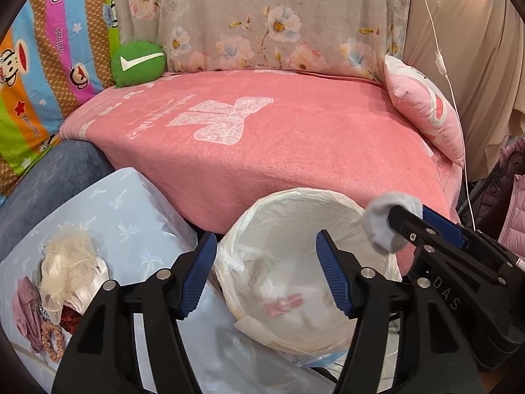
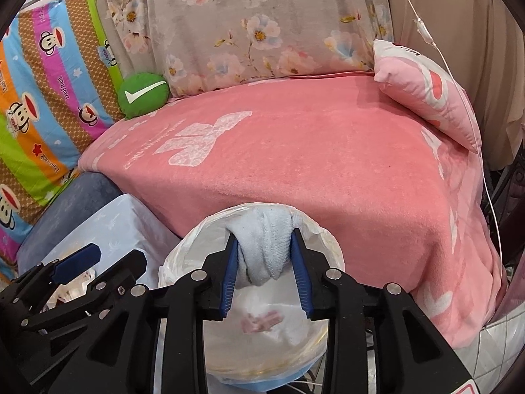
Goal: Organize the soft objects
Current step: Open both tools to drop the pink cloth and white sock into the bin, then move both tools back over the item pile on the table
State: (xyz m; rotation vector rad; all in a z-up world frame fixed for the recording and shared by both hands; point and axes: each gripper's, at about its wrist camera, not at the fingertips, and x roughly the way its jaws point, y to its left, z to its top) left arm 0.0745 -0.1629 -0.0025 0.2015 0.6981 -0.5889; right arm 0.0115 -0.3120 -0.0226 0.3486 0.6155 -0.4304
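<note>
Sock (image 2: pixel 262 246) first: my right gripper (image 2: pixel 264 256) is clamped on a rolled, pale grey-white terry sock, the blue pads (image 2: pixel 230 269) pressing it from both sides. It hangs above the mouth of a bin lined with a white plastic bag (image 2: pixel 183 262), over the rim at the bin's 12 o'clock edge. From the left wrist camera I see that same sock (image 1: pixel 382 226) at about 3 o'clock, bulging out past the right gripper's black frame, just over the bin liner's (image 1: pixel 295 197) right rim.

My left gripper (image 1: pixel 265 272) is released, jaws spread wide with nothing between them, hovering over the left half of the bin mouth. Through the liner's bottom I can make out something pink (image 1: pixel 283 305), too blurred to identify.

At 9 o'clock from the bin sits a pale blue patterned cushion (image 1: pixel 131 216). On it lies a small heap of soft items: a cream gauzy piece (image 1: pixel 70 262), a mauve cloth (image 1: pixel 26 312), a dark red item (image 1: pixel 70 323) and a tan scrunchie (image 1: pixel 52 338), all touching one another.

Behind the bin, at 12 o'clock, a pink blanket (image 1: pixel 295 144) with white lettering covers a seat. A green round plush (image 1: pixel 137 64) with a white tick rests at its far left corner, against a striped cartoon-print fabric (image 1: pixel 49 65). A pink pillow (image 1: pixel 426 111) leans at the far right. Floral grey fabric (image 1: pixel 262 16) drapes the backrest, and a thin white cord (image 1: pixel 446 75) hangs down at the right.
</note>
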